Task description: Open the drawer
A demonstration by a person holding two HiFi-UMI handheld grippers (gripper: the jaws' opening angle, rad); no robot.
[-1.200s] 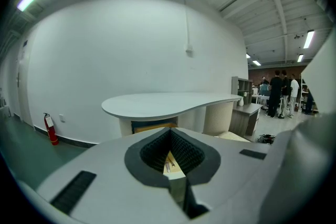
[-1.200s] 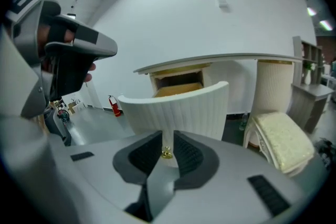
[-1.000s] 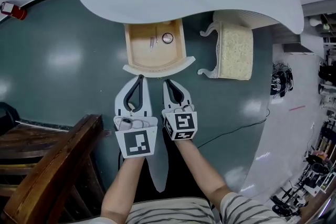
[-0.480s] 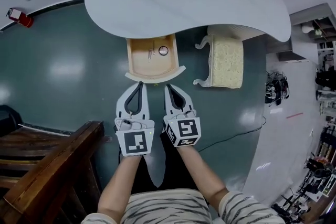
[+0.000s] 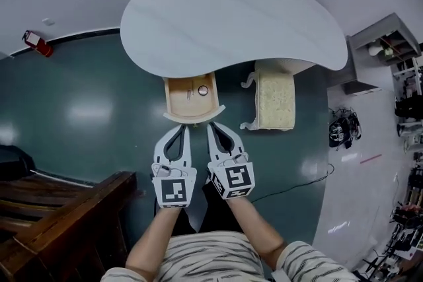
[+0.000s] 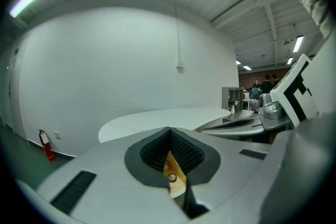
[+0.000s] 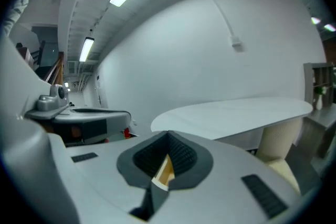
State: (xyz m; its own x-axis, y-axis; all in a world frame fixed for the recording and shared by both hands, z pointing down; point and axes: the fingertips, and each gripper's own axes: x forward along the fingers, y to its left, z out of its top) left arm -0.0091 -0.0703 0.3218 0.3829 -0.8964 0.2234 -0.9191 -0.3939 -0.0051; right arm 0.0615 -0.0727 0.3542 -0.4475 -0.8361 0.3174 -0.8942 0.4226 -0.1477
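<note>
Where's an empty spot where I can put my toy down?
The white tabletop is bare all over. Inside the drawer below its edge, only the left side is free; thin bits and a round thing crowd the middle and right. The stool beside it is bare too.
</note>
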